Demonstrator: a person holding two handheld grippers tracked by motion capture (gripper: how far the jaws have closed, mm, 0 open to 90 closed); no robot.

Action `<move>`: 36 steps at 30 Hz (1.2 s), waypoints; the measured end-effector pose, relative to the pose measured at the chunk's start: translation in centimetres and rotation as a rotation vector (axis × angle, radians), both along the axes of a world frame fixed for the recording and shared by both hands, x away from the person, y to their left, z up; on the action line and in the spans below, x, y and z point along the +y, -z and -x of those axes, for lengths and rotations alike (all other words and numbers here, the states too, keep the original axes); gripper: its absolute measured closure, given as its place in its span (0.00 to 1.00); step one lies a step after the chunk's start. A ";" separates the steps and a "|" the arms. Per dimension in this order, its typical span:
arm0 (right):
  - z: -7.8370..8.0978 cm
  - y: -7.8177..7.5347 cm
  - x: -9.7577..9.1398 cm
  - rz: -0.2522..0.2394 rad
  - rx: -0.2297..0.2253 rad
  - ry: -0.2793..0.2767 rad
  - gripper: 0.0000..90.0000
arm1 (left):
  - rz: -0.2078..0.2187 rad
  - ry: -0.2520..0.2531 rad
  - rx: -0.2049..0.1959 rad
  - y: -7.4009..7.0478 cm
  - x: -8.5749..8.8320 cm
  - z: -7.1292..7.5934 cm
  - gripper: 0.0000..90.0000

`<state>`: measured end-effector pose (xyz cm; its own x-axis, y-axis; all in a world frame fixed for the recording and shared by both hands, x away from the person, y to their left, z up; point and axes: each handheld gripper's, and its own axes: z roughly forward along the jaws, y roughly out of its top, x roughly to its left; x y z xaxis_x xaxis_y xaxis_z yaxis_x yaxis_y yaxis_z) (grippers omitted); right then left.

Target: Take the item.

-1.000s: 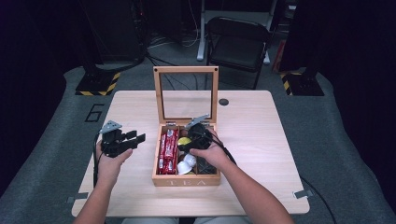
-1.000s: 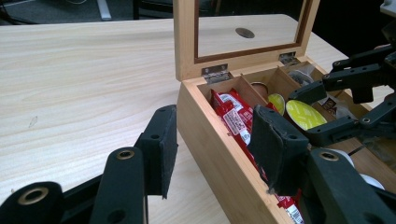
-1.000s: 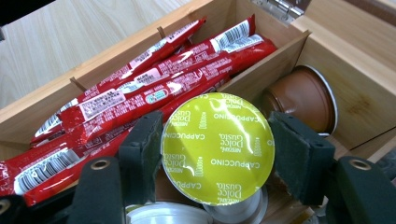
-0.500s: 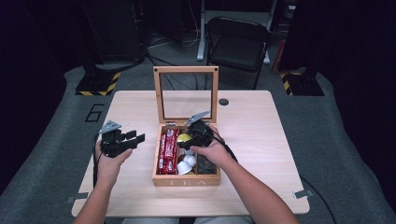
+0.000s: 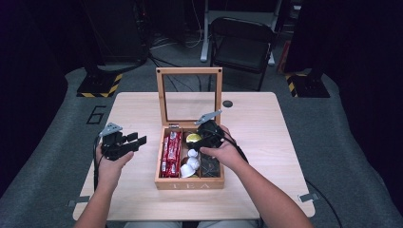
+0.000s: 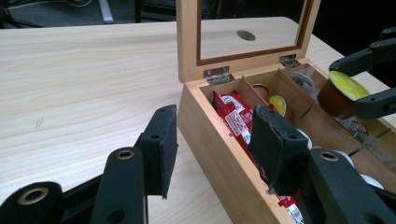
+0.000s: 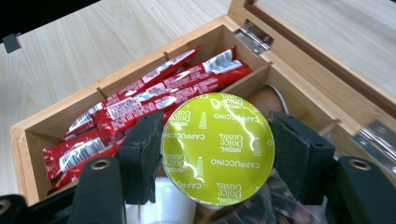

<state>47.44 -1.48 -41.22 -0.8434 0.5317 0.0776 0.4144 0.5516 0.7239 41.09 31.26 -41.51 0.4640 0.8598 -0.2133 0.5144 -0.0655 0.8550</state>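
Pale wood-grain table point(image 5: 285, 142), round foil-lidded capsule point(image 7: 217, 147)

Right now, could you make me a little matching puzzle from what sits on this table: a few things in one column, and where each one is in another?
Things:
1. yellow-lidded brown coffee capsule
2. red foil sachets
3. small dark round hole
4. left gripper

Places:
A. in the light wooden tabletop, behind the box
B. left compartment of the wooden tea box
C. between the right gripper's pads
D. over the table, left of the box, holding nothing

Pairs: 1-C, 2-B, 3-A, 4-D
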 end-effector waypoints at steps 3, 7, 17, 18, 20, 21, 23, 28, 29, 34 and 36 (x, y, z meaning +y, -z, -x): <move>0.0 -0.3 -0.8 -0.001 -0.008 0.013 0.41 | 0.001 -0.002 0.004 0.0 0.0 0.0 0.57; 0.0 -0.6 -1.9 -0.019 -0.010 0.035 0.41 | 0.000 -0.002 0.005 0.1 0.0 0.0 0.57; 0.6 -1.1 -4.1 -0.028 -0.028 0.085 0.41 | -0.002 -0.007 0.006 0.1 0.1 -0.1 0.57; 0.6 -1.1 -4.4 -0.031 -0.033 0.077 0.41 | -0.002 -0.008 0.006 0.1 0.1 -0.1 0.57; 0.9 -1.1 -4.7 -0.025 -0.039 0.093 0.41 | -0.002 -0.009 0.007 0.1 0.2 -0.1 0.57; 1.1 -1.0 -5.0 -0.021 -0.042 0.097 0.41 | -0.002 -0.009 0.008 0.1 0.2 -0.1 0.57; 1.2 -0.9 -5.3 -0.019 -0.043 0.100 0.41 | -0.001 -0.009 0.010 0.2 0.2 -0.1 0.57; 1.5 -1.0 -6.2 -0.036 -0.040 0.125 0.41 | -0.003 -0.010 0.010 0.2 0.2 -0.1 0.57; 1.5 -1.0 -6.5 -0.039 -0.051 0.125 0.41 | -0.003 -0.010 0.010 0.2 0.2 -0.1 0.57; 1.7 -1.1 -7.3 -0.034 -0.064 0.145 0.41 | 0.000 -0.011 0.010 0.2 0.3 -0.1 0.57; 1.8 -0.9 -8.0 -0.026 -0.061 0.170 0.41 | -0.002 -0.011 0.010 0.2 0.2 -0.1 0.57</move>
